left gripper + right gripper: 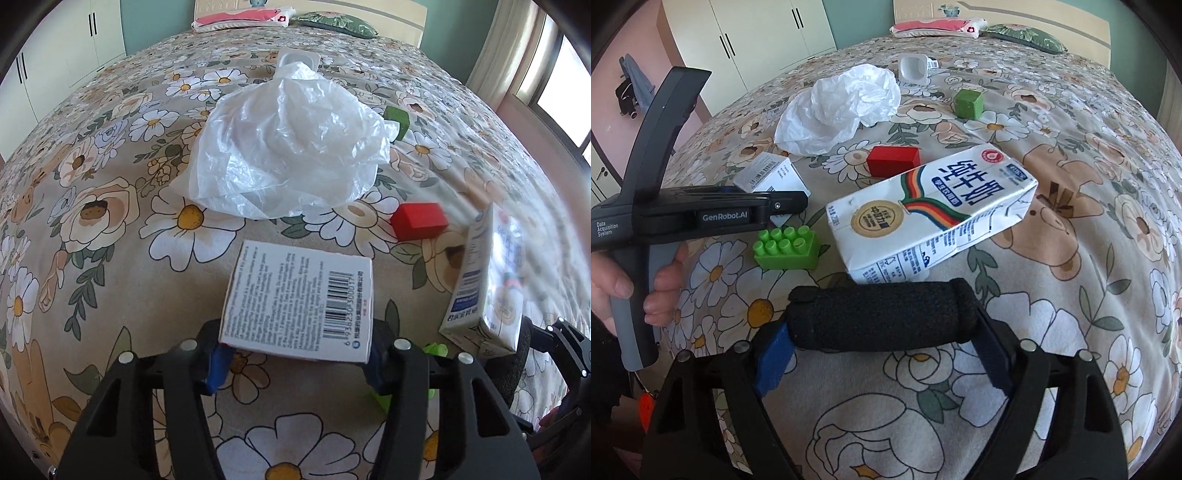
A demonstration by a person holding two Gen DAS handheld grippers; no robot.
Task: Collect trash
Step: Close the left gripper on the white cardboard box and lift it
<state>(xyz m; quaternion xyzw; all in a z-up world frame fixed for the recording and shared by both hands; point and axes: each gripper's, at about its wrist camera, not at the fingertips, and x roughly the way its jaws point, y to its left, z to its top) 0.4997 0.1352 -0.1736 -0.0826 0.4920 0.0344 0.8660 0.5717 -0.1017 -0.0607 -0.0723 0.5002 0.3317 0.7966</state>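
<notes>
My left gripper is shut on a white cardboard box with a barcode, held just above the floral bedspread; the box also shows in the right wrist view. My right gripper is shut on a black foam roll. A white milk carton lies just beyond the roll and shows at the right of the left wrist view. A crumpled clear plastic bag lies ahead of the box. A white plastic cup lies on its side behind the bag.
A red block, a green cube and a green studded brick lie on the bedspread. Pillows sit at the headboard. Wardrobes stand at the left, a curtained window at the right.
</notes>
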